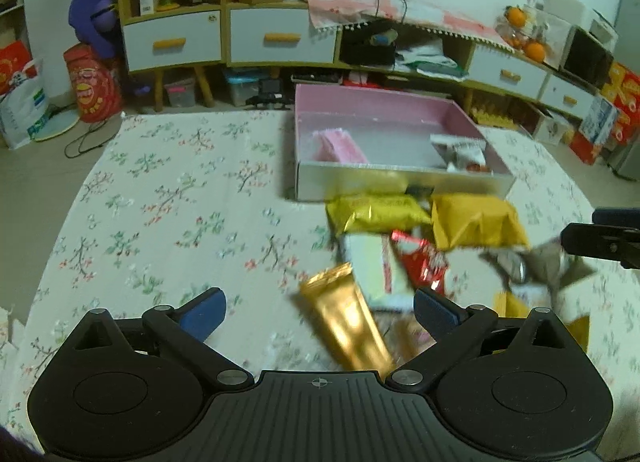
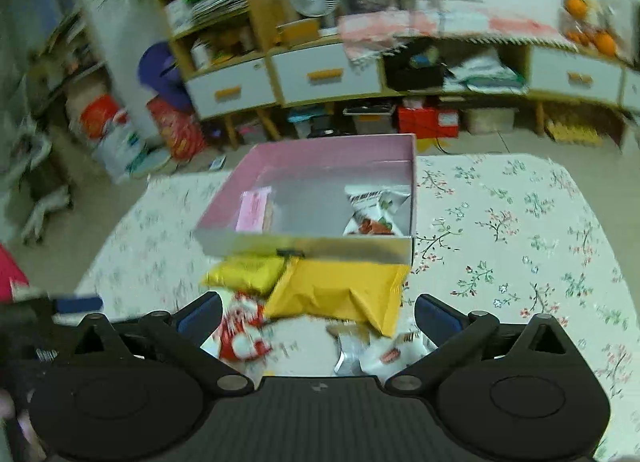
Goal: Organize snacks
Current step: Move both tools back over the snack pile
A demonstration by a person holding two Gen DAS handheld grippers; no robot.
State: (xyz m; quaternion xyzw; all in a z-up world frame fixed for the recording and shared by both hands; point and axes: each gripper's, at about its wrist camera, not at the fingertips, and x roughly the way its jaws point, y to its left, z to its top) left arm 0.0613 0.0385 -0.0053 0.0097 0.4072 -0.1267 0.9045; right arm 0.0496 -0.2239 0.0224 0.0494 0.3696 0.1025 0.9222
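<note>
Left gripper (image 1: 320, 312): black plastic, ribbed centre plate with crosshair mark, round side discs, silver pivot screws, blue finger pads (image 1: 204, 312). Right gripper (image 2: 318, 316): same build.

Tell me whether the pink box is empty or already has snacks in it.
Not empty. The pink box holds a pink packet at its left and a white packet at its right; most of the floor between them is bare.

Gold bar packet (image 1: 348, 326): motion-blurred, lower end hidden behind gripper body. Grey packet (image 1: 536, 266), near the table's right edge: smeared, print unreadable. Snack pile (image 2: 320, 338): blurred, near part covered by gripper housing. Pink packet (image 2: 254, 211) in box (image 2: 320, 248): label illegible, foot behind front wall. Shelving (image 2: 224, 49): smeared throughout.
</note>
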